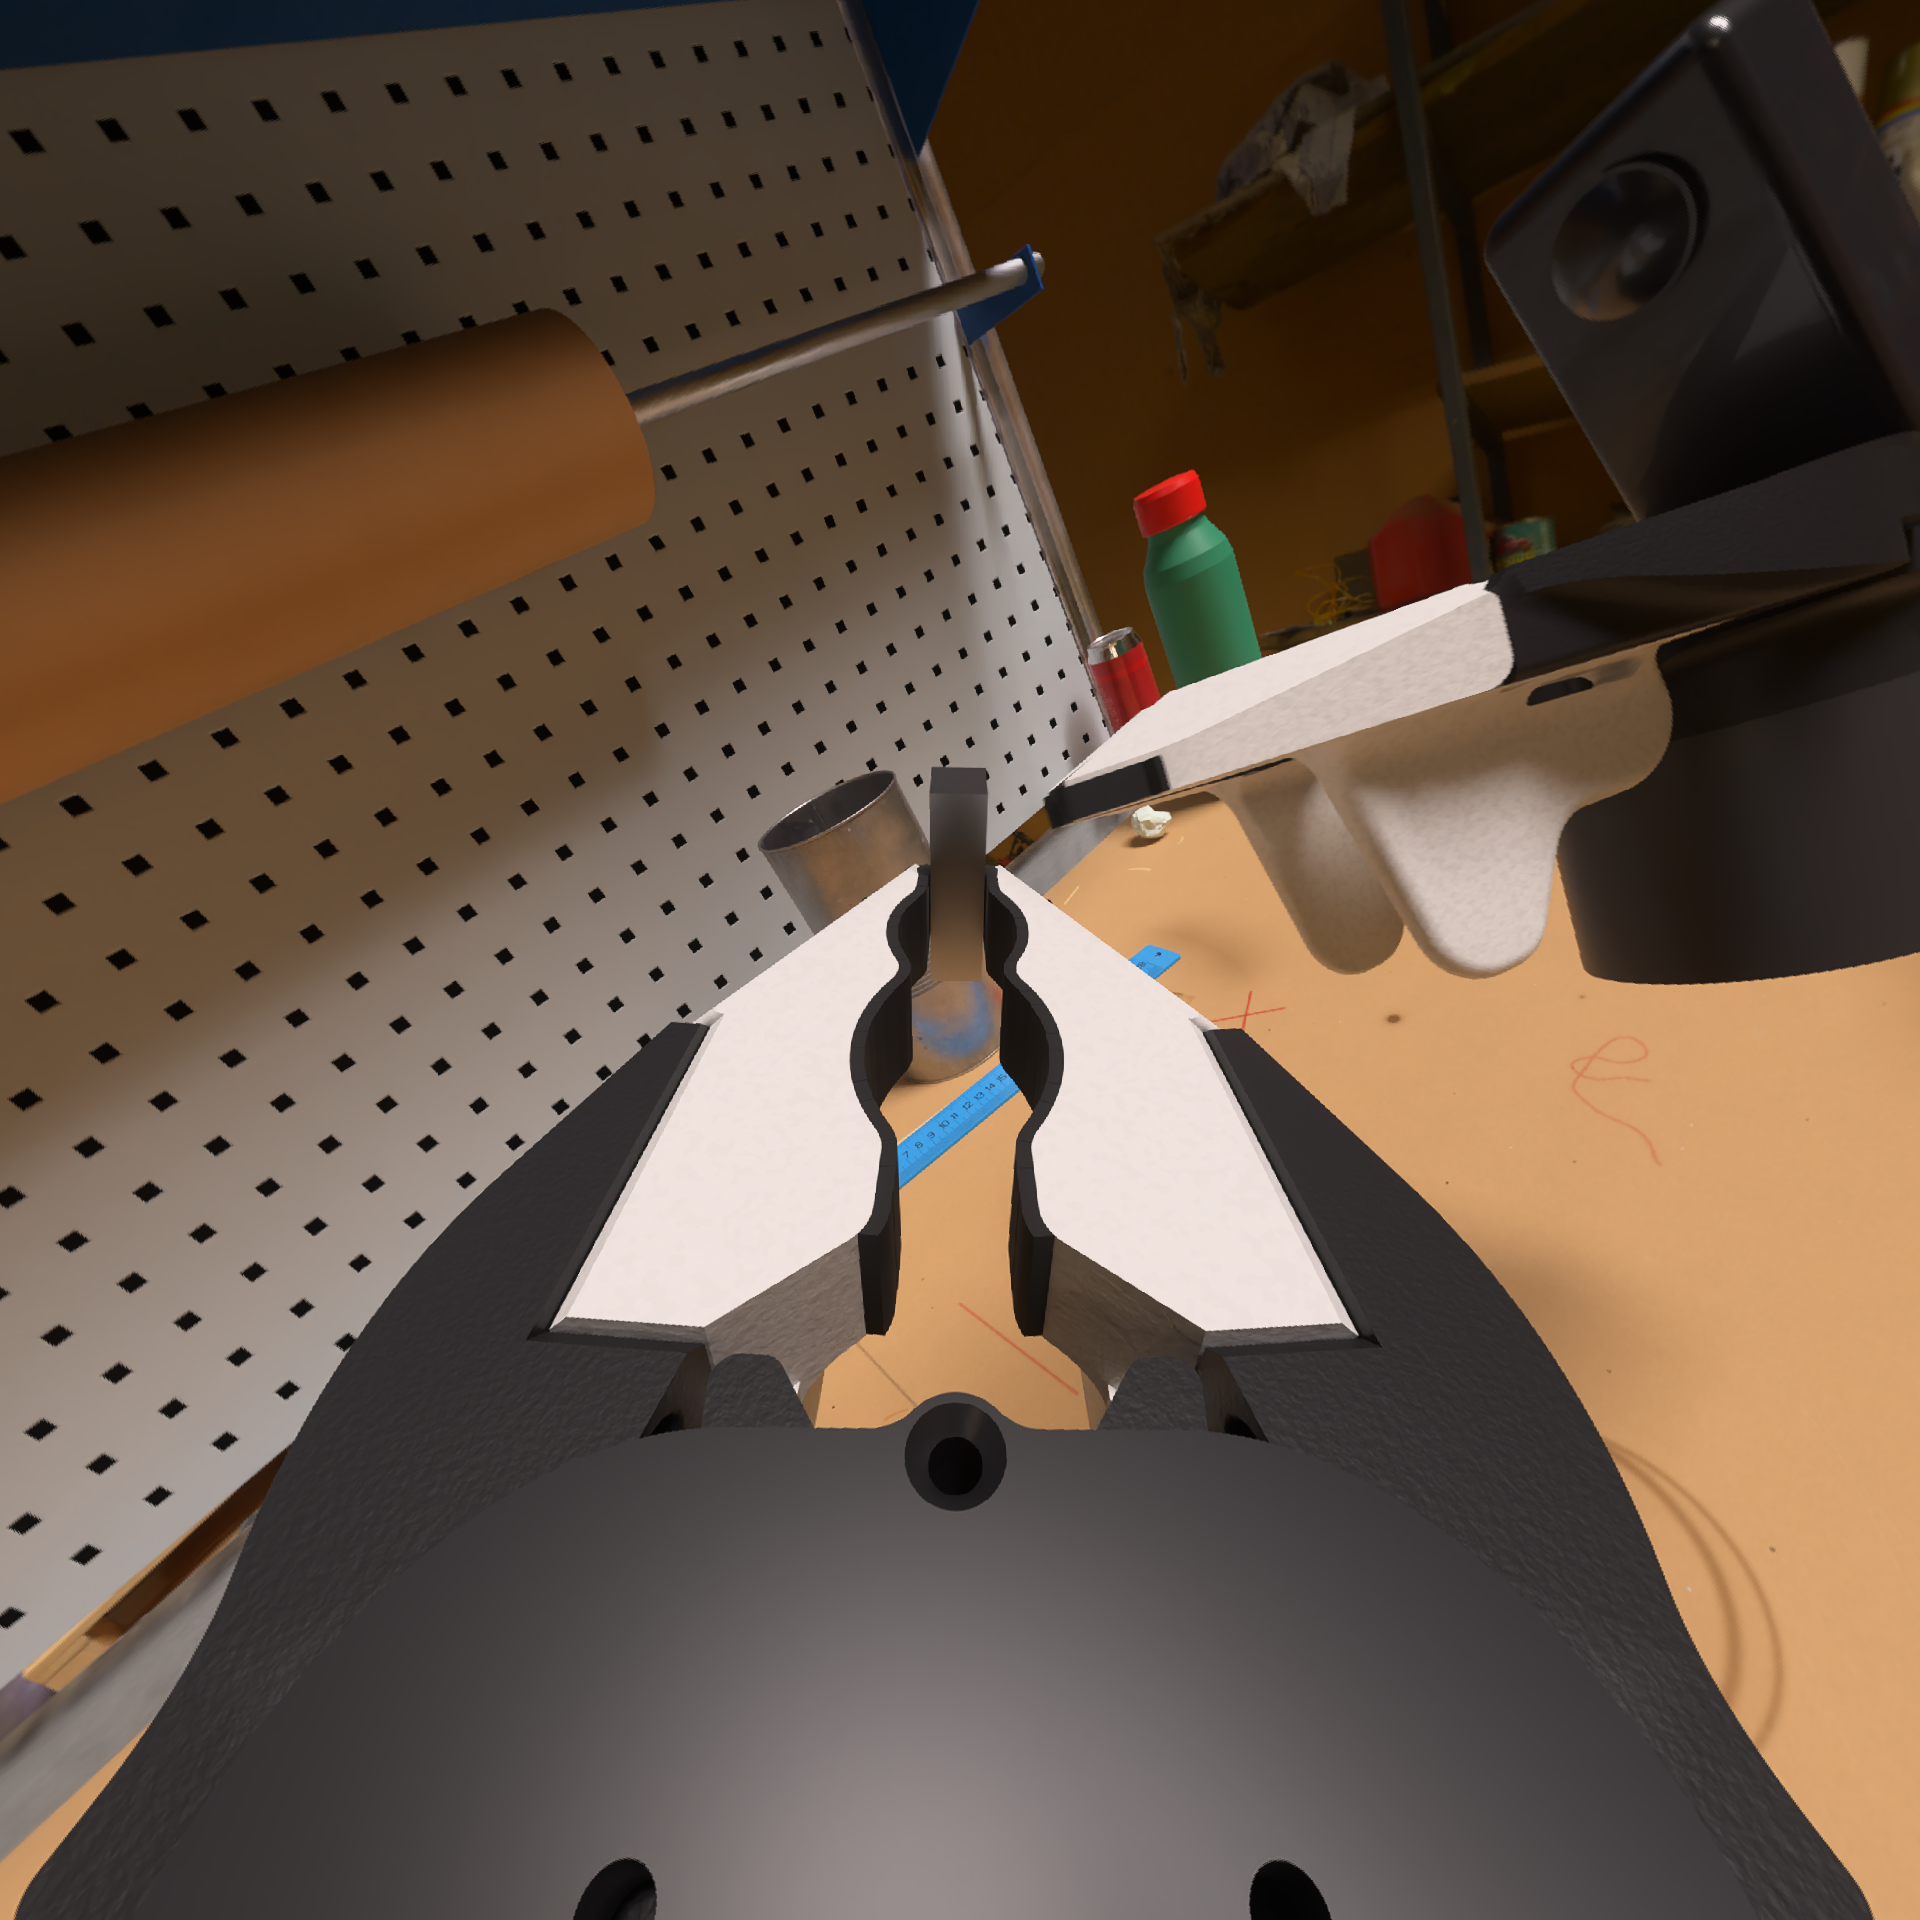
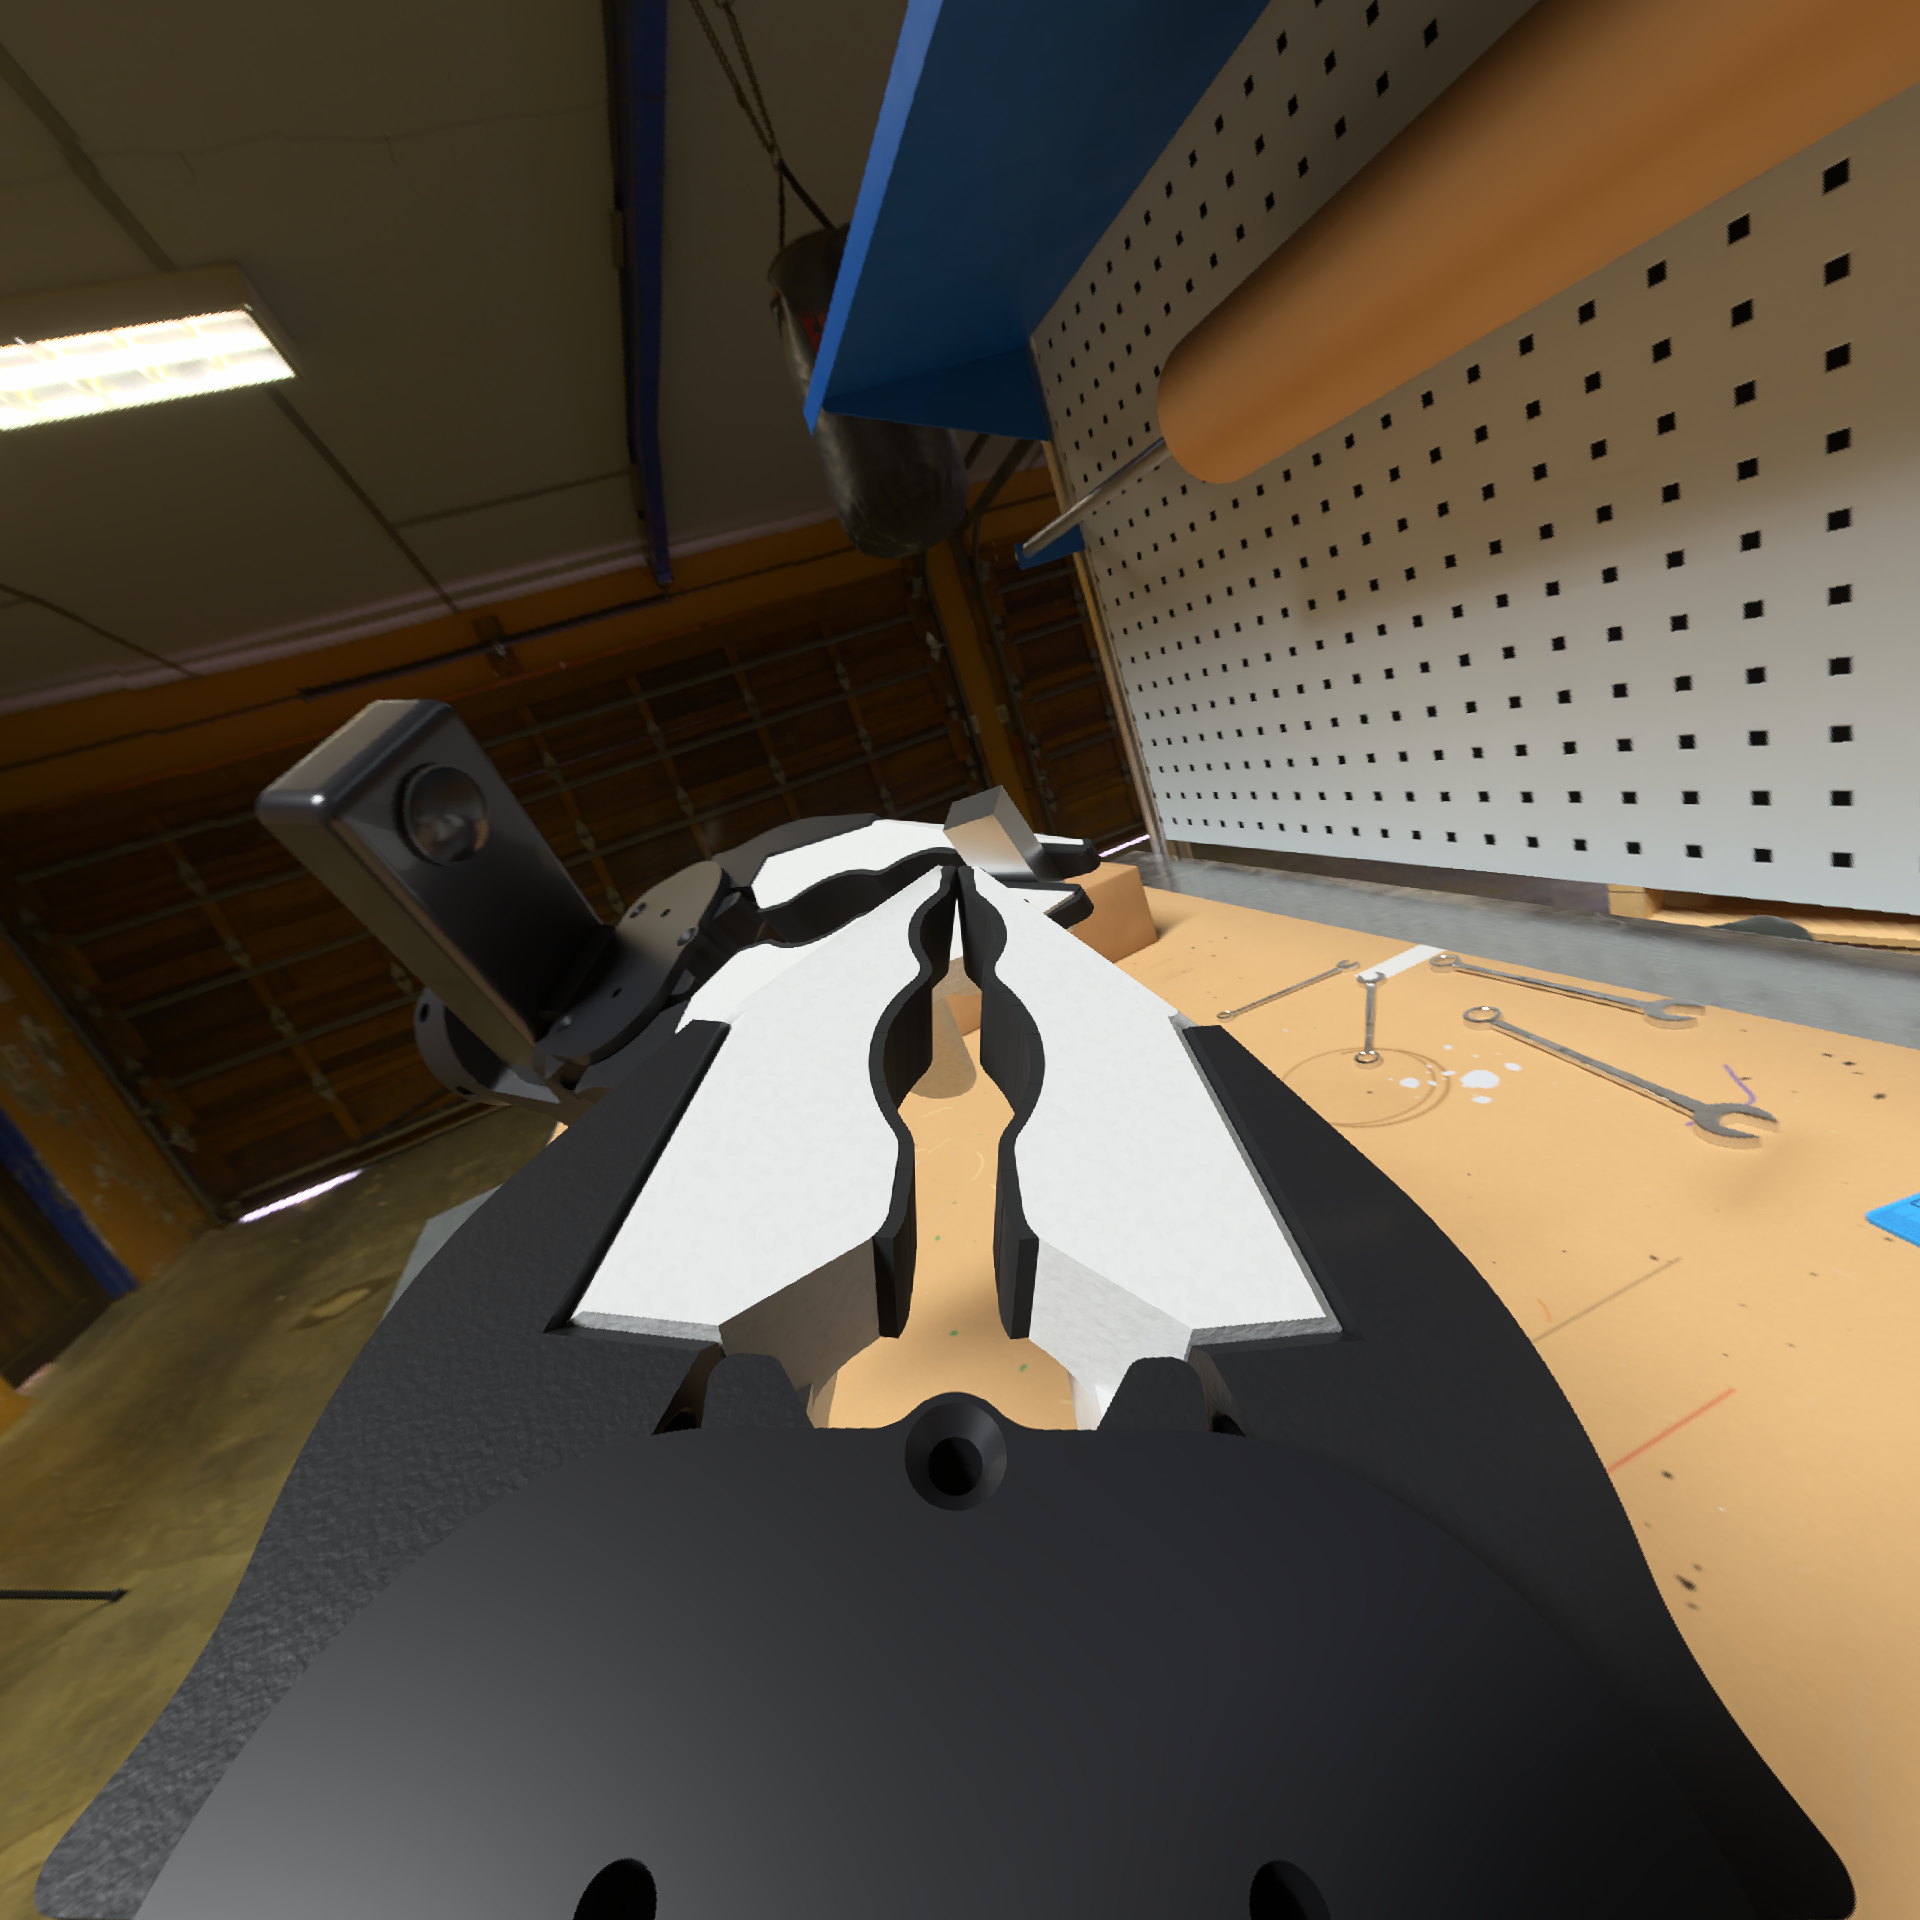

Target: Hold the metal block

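Observation:
The metal block (image 1: 957, 831) is a narrow grey bar. My left gripper (image 1: 957, 883) is shut on it, and the bar sticks out past the fingertips, held above the bench. My right gripper (image 1: 1107, 795) comes in from the right; its tip is just right of the block with a small gap between them. In the right wrist view, my right gripper (image 2: 954, 883) is shut with nothing between its fingers. Just beyond its tips, the left gripper (image 2: 997, 852) holds the block (image 2: 987, 819).
A metal cup (image 1: 842, 842) and a blue ruler (image 1: 956, 1122) lie behind the block near the pegboard (image 1: 416, 831). A green bottle (image 1: 1195, 592) and a red can (image 1: 1122, 675) stand farther back. Several wrenches (image 2: 1621, 1070) lie on the tan bench (image 2: 1455, 1351). A brown paper roll (image 1: 312, 540) hangs overhead.

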`<state>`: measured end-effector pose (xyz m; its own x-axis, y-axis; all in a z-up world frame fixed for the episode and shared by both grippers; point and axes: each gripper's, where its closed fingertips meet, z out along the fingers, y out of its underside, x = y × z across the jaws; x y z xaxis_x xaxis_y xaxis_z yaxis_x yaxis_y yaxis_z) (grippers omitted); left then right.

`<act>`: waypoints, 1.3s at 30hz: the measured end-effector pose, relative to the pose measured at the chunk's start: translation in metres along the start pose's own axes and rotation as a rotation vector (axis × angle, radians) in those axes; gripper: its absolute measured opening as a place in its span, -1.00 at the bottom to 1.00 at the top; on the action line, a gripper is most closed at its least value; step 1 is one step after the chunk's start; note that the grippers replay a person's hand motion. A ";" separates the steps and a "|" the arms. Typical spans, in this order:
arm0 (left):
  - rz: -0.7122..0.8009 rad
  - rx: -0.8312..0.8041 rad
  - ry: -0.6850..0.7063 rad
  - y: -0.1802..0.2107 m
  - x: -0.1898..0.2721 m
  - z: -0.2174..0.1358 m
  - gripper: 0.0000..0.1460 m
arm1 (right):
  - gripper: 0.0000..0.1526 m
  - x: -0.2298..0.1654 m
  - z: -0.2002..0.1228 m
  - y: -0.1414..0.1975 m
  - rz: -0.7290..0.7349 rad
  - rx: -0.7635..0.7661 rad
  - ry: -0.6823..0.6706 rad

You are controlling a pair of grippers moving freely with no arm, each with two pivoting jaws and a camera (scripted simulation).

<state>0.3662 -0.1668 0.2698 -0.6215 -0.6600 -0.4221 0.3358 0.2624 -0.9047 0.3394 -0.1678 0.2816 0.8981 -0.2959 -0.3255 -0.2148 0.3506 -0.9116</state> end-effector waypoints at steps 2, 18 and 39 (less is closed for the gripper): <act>-0.024 0.002 -0.005 0.000 -0.004 0.000 -0.88 | -1.00 -0.001 -0.001 -0.003 0.014 0.010 -0.018; 0.029 -0.005 -0.010 -0.001 -0.001 -0.001 -0.88 | -0.98 0.005 0.004 0.007 -0.190 -0.101 0.127; -0.051 -0.015 0.010 0.006 -0.005 -0.001 -0.88 | -1.00 -0.037 0.006 -0.002 0.028 0.006 -0.199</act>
<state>0.3710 -0.1614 0.2662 -0.6443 -0.6659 -0.3761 0.2931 0.2393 -0.9257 0.3086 -0.1523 0.2968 0.9501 -0.1044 -0.2940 -0.2391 0.3619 -0.9010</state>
